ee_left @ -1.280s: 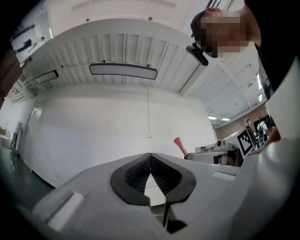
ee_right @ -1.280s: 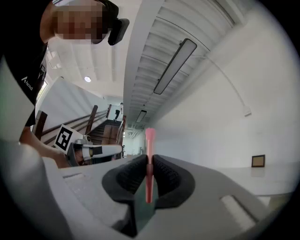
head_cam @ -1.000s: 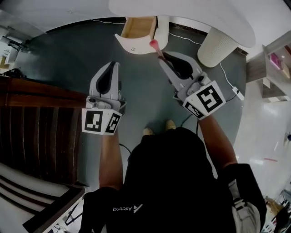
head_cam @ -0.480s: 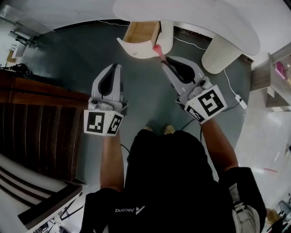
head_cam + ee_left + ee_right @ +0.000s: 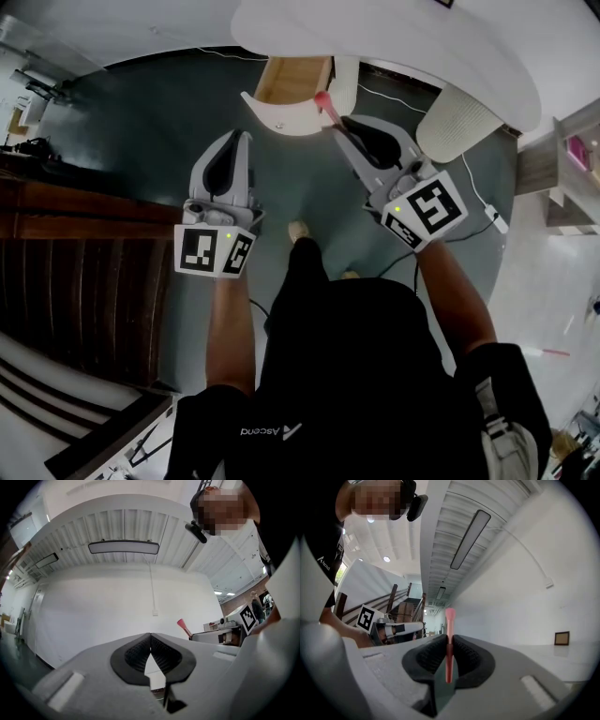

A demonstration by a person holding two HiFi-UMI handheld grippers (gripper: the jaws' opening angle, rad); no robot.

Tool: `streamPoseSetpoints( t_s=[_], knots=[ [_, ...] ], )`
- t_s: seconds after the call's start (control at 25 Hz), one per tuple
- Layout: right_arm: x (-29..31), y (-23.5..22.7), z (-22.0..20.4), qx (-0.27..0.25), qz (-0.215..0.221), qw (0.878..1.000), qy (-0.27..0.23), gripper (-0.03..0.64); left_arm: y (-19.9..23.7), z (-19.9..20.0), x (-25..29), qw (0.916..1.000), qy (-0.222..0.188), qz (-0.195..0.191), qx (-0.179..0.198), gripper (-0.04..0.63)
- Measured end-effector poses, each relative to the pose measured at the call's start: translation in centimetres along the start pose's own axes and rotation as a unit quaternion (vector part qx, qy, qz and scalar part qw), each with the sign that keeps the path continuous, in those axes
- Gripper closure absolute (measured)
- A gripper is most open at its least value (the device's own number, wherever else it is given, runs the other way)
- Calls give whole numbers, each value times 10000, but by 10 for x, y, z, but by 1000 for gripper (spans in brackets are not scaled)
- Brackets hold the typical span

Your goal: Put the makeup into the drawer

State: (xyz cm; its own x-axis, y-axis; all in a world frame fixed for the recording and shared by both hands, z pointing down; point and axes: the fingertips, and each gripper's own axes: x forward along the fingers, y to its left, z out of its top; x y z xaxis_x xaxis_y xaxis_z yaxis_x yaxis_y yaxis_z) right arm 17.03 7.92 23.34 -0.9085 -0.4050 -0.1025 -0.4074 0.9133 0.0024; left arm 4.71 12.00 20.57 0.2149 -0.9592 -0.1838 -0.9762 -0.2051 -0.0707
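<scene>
One step forward: the right gripper (image 5: pixel 336 122), clamped on the pink brush (image 5: pixel 322 98), now nears the open drawer (image 5: pixel 281 105). Drop looks close. The left gripper (image 5: pixel 240 136) sits closed, empty.

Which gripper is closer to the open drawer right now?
Right. The right gripper, shut on the pink brush, sits at the drawer's front edge; the left gripper, shut and empty, hangs farther back.

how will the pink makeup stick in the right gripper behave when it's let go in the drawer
The makeup stick stands straight out of the right gripper, so probably stiff. It is thin, so likely light. Its round-looking shaft might roll in the drawer.
</scene>
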Motion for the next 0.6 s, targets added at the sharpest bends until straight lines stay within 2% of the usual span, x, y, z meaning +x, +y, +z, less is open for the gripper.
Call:
streamPoseSetpoints(
  t_s=[0.24, 0.6],
  knots=[
    [88, -31, -23, -130, -74, 9997, 204, 566, 79, -30, 50, 9999, -5, -139, 15, 586],
    [220, -75, -65, -290, -216, 9971, 670, 565, 195, -75, 124, 9987, -44, -490, -163, 586]
  ],
)
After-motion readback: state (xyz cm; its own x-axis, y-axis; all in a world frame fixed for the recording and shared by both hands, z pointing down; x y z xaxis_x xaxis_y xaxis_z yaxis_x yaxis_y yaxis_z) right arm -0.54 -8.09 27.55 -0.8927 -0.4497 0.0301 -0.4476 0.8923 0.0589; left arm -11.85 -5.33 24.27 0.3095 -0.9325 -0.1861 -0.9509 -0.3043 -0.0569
